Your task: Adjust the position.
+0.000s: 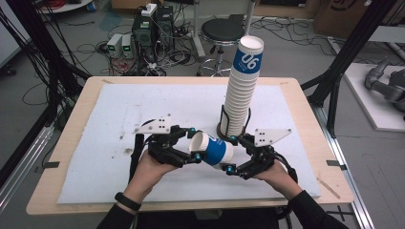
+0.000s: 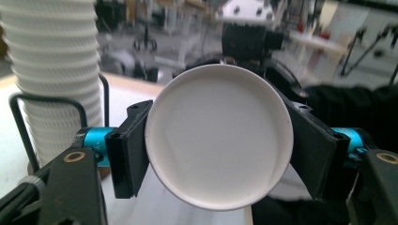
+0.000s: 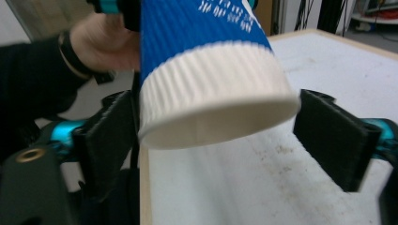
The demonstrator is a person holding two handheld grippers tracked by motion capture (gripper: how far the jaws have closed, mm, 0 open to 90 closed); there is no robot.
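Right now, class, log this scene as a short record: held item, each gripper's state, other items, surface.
held item: blue and white paper cup, lying sideways above the table
left gripper: fingers shut on the cup's rim
right gripper: open, fingers flanking the cup's base
other items: cup stack in a wire holder
surface: white board

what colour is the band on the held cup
Blue, on a white ribbed cup; right gripper view shows it best.

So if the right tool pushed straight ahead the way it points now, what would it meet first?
The paper cup. Its white base end sits between the jaws of the right tool, which stand open with a gap on one side. Past the cup is the left tool, clamped on the cup's rim, though depth there is hard to judge.
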